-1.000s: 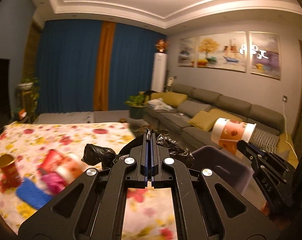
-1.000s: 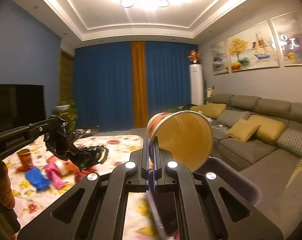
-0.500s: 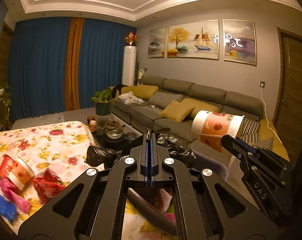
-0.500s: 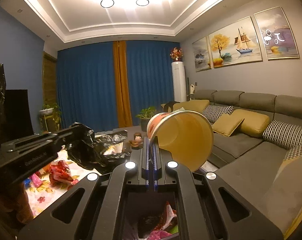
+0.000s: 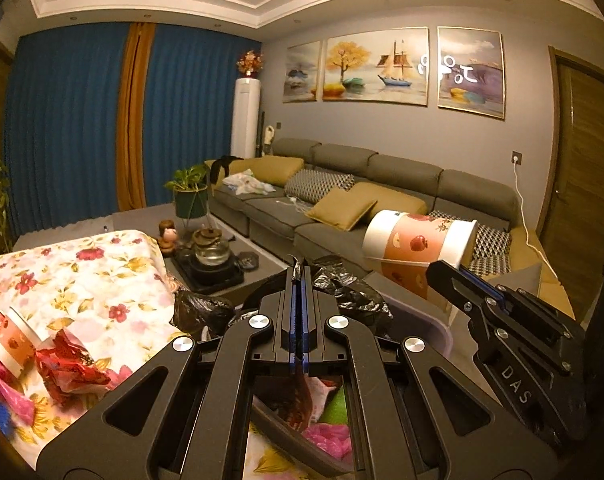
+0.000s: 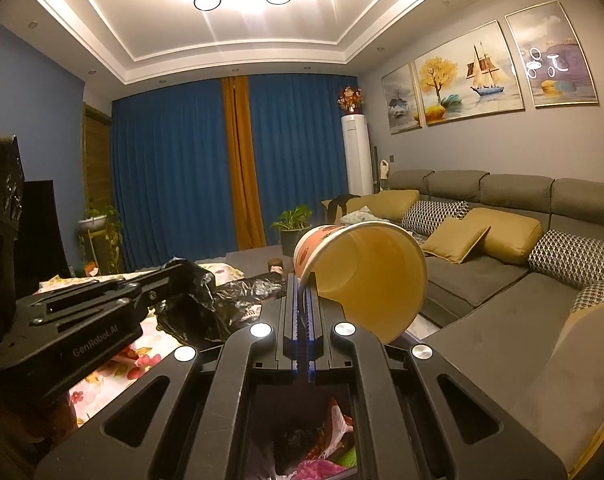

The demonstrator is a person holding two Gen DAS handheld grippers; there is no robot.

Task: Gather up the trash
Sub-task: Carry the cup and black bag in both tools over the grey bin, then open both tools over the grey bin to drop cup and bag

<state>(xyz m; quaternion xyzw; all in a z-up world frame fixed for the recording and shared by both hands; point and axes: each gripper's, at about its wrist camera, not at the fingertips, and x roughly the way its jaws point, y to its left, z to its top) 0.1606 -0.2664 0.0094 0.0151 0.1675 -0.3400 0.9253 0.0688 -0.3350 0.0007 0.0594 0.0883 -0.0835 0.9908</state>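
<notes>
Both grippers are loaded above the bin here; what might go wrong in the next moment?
The right gripper pinches only the rim of the tilted paper cup, so it may slip or drop beside the bin. The black plastic bag in the left gripper hangs loose and could catch on the rim.
</notes>
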